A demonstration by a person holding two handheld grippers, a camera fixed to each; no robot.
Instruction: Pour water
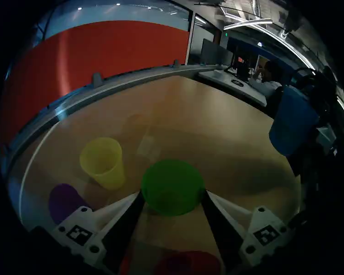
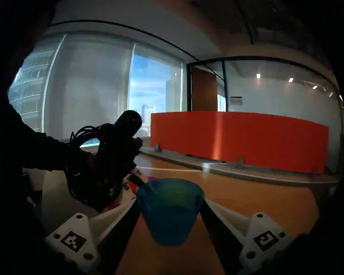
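In the left gripper view a green cup sits between the two fingers of my left gripper, which is shut on it above the wooden table. A yellow cup stands upright on the table to its left, and a purple cup is at the lower left. At the right edge a blue cup hangs in the air, held by the other gripper. In the right gripper view that blue cup sits upright between the fingers of my right gripper, shut on it. The left gripper and its hand show dark beyond.
A red object lies low between the left fingers. An orange partition and a metal rail bound the table's far side. A person sits at a desk in the back right. Large windows stand behind the left gripper.
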